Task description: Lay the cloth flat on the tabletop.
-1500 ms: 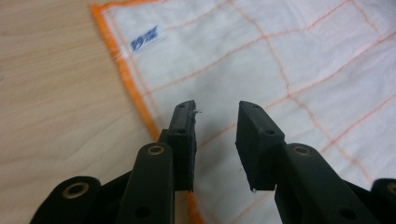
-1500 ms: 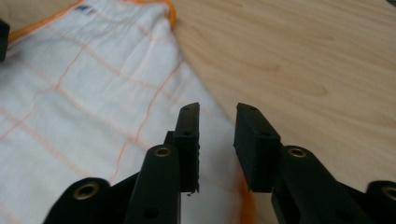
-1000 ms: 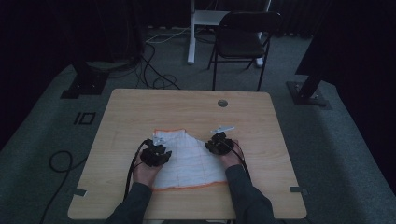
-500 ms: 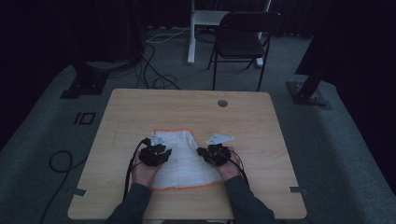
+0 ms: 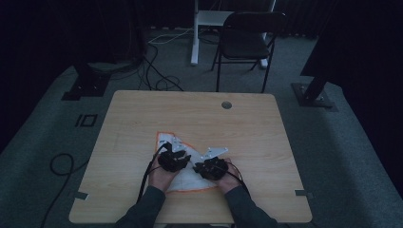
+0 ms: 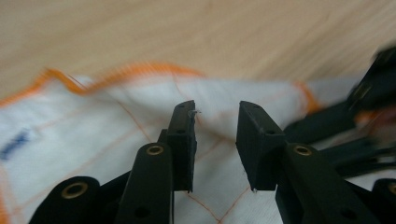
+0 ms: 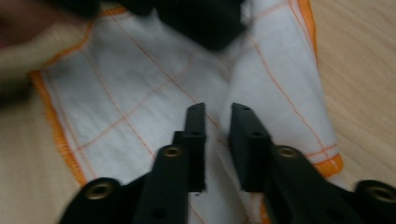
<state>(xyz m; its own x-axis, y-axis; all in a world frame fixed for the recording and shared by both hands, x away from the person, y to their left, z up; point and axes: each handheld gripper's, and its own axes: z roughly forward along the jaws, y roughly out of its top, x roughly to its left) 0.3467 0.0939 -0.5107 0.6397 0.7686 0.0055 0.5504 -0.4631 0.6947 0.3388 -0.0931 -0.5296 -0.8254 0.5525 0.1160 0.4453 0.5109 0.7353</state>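
Note:
A white cloth (image 5: 165,140) with an orange hem and thin orange grid lines lies on the wooden table (image 5: 247,123), near its front edge. Both grippers are over it, close together. My left gripper (image 5: 177,147) is open, its jaws a short way apart above the cloth (image 6: 116,107), with nothing between them. My right gripper (image 5: 203,160) points toward the left one. Its jaws have just been opening and now stand with a narrow gap over a raised fold of the cloth (image 7: 140,84), gripping nothing. The left gripper view catches the right gripper (image 6: 373,88) at its right edge.
A round cable hole (image 5: 226,105) sits near the table's far edge. Behind the table stand a black folding chair (image 5: 247,38) and a white stand (image 5: 195,33). Cables trail on the floor at the left (image 5: 62,164).
My right hand has slid left toward the left gripper, drawing the cloth's right side in, so the cloth now looks narrower. The left hand has shifted slightly right.

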